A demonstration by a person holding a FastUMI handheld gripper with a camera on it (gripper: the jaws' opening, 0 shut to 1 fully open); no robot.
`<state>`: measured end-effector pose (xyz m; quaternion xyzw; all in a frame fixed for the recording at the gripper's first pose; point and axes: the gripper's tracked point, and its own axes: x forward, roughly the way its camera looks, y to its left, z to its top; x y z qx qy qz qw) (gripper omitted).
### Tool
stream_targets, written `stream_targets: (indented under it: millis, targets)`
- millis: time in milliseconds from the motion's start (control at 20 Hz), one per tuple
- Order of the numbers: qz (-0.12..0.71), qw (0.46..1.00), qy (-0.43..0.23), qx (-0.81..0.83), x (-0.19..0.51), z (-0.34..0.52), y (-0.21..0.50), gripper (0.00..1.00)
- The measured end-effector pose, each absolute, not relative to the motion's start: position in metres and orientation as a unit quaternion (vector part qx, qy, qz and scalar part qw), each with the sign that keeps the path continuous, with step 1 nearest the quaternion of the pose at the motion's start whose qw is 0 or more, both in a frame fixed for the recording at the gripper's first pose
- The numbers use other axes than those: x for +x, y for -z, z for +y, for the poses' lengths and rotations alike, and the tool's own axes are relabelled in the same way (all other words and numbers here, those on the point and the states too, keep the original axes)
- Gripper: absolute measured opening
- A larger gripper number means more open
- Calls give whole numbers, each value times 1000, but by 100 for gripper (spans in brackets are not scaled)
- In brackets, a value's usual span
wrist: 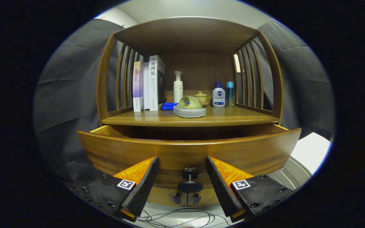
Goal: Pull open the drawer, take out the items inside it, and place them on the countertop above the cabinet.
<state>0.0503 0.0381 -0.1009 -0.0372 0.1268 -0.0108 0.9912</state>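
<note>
Wooden drawer (pixel 188 148) stands pulled out from the cabinet, so the first step of the task reads as done.

Tool (pixel 182 182): released. Its two fingers are spread wide, one on each side of the knob (pixel 189 182), touching neither the knob nor the drawer front. It grasps nothing.

Knob: dark, round, fixed low on the drawer front, midway between the fingers and free of them.

Drawer: open, its curved front well forward of the cabinet body. From this low angle the front wall hides the inside; only a dark gap behind the front shows. Whether items lie within, and how many, cannot be told.

Worktop (pixel 233 117): directly above and behind the drawer. On it, nearest the drawer, a green piece on a grey block (pixel 189 108). Behind that, a white pump bottle (pixel 178 87) and a small lidded pot (pixel 201 97). To one side of the block, upright books (pixel 149 84) with a blue cloth (pixel 169 106) at their foot; to the other side, a second pump bottle (pixel 218 94) and a slim blue bottle (pixel 230 93). Whether any of these came from the drawer cannot be told.

Judgement: opening complete; removal and placing outstanding or unconfirmed. The tool would need to rise above the drawer front to reach or even view the contents.
</note>
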Motion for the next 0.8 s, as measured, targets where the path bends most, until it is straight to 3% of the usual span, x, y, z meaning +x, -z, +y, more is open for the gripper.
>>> stream_targets:
  millis: [800]
  targets:
    - [115,991,17,-60,59,35,99,96]
